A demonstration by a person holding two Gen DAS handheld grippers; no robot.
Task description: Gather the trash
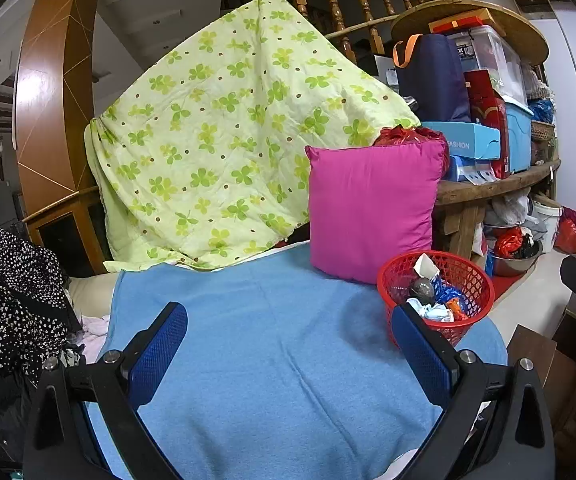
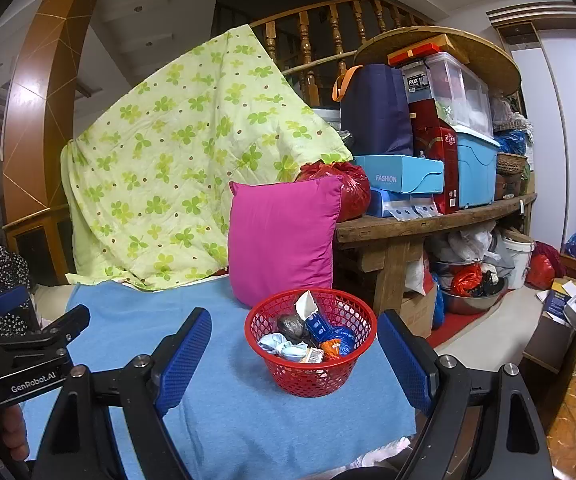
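Observation:
A red mesh basket (image 2: 312,376) stands on the blue blanket (image 2: 227,420) in front of a pink pillow (image 2: 283,240). It holds several pieces of trash: crumpled paper, wrappers and a foil ball (image 2: 290,326). My right gripper (image 2: 294,352) is open and empty, its jaws on either side of the basket and nearer the camera. In the left wrist view the basket (image 1: 468,280) is at the right, beside the right fingertip (image 1: 416,340). My left gripper (image 1: 288,340) is open and empty above the blanket (image 1: 267,360). The left gripper body (image 2: 27,360) shows at the left of the right wrist view.
A green floral quilt (image 1: 215,140) hangs behind the blanket. A wooden bench (image 2: 428,224) at the right is stacked with boxes and bags, with bowls and bags beneath. Dotted black cloth (image 1: 11,292) lies at the left. Boxes lie on the floor at far right.

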